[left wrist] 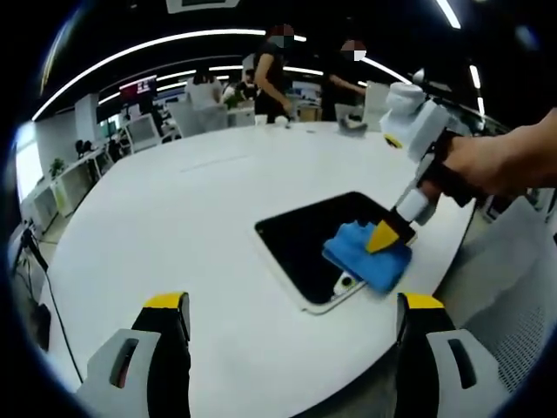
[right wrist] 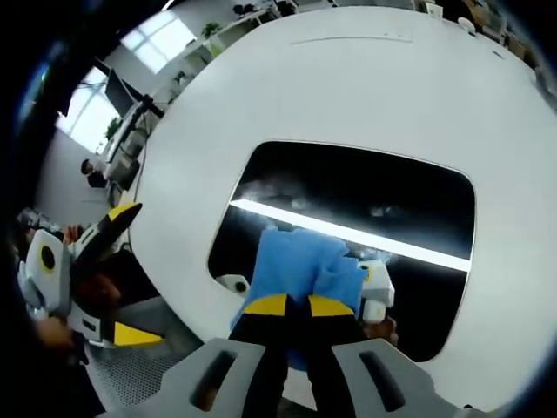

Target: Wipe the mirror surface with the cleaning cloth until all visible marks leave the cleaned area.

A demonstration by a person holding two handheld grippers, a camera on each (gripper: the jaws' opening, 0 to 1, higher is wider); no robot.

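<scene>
Wiping is underway: the right gripper (right wrist: 298, 306), pinching the blue cloth (right wrist: 300, 261), presses it on the mirror's (right wrist: 365, 187) near edge. Next, sweep toward the far smudges (right wrist: 261, 187). The left gripper (left wrist: 291, 318) hovers spread.

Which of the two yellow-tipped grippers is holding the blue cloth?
The right gripper, shut on the blue cloth atop the dark mirror; the left gripper hangs open, holding nothing.

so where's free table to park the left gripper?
Bare white table runs wide on the mirror's far and left sides, up to the clutter near the people. Crowded: the mirror's near corner, where the right gripper presses the blue cloth, close to the table edge.
</scene>
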